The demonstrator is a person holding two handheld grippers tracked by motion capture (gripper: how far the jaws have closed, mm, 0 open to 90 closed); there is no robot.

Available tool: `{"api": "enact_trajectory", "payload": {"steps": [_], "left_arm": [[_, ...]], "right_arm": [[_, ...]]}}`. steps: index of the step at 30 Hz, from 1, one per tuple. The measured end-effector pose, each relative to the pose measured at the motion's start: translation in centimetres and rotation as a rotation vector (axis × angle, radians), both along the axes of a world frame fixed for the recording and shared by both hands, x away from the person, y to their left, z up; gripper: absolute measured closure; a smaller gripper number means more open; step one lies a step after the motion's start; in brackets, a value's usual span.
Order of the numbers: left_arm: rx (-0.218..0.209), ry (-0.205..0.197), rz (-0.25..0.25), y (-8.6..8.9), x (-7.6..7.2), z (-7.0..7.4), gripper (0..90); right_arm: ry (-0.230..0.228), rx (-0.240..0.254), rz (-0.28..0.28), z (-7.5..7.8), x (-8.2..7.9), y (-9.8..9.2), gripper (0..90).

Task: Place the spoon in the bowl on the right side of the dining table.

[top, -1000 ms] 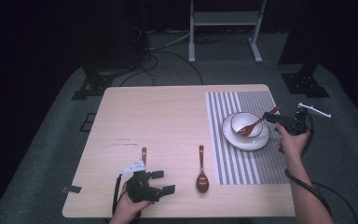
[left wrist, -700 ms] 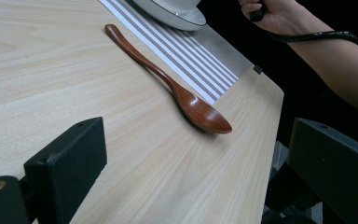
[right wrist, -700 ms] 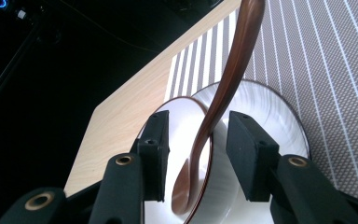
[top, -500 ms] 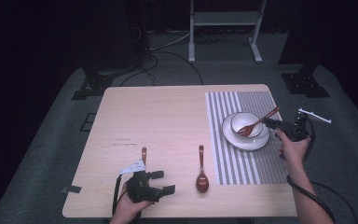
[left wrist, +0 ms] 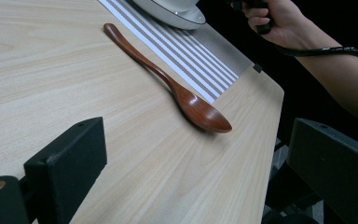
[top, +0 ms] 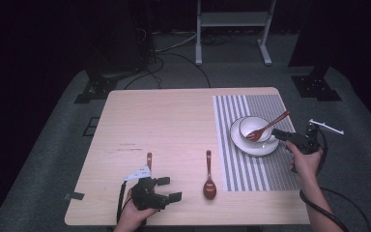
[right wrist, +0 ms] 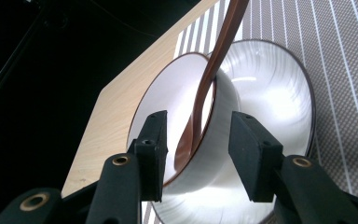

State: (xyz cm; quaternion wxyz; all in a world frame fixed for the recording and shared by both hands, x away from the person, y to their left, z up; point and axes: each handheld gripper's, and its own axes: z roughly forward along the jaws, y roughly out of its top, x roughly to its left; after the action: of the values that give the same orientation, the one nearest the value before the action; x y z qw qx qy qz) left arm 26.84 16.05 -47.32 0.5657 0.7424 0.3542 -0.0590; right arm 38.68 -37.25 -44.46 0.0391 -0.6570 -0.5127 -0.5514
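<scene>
— Where does the high view sit?
— Above the near edge, facing forward and down on the table (top: 174, 121).
— And the gripper views?
— Low and close: the left shares the spoon (left wrist: 177, 88), the right the bowl (right wrist: 223, 116).

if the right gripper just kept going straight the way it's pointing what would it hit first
Most likely the bowl: in the right gripper view its rim sits just beyond the open right gripper, with the fork resting in it. The gap between them is hard to judge.
</scene>
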Motion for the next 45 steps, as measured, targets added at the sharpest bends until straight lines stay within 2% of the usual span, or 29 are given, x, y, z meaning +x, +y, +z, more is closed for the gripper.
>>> {"api": "enact_trajectory", "payload": {"steps": [6,23,39,45], "left_arm": [[0.004,-0.002,-0.001,0.0,0.0,0.0,3.5],[0.006,-0.006,-0.001,0.0,0.0,0.0,3.5],[0.004,-0.008,0.002,0.0,-0.1,0.1,3.5],[0.001,-0.009,0.002,0.1,-0.1,0.1,3.5]], "right_arm": [[-0.010,0.015,0.023,-0.2,-1.1,0.3,55.8],[-0.020,0.012,0.089,-0.6,-3.8,1.7,54.9],[-0.027,0.027,0.133,-1.6,-5.6,3.2,53.3],[-0.042,0.021,0.145,-2.0,-6.0,3.8,47.2]]}}
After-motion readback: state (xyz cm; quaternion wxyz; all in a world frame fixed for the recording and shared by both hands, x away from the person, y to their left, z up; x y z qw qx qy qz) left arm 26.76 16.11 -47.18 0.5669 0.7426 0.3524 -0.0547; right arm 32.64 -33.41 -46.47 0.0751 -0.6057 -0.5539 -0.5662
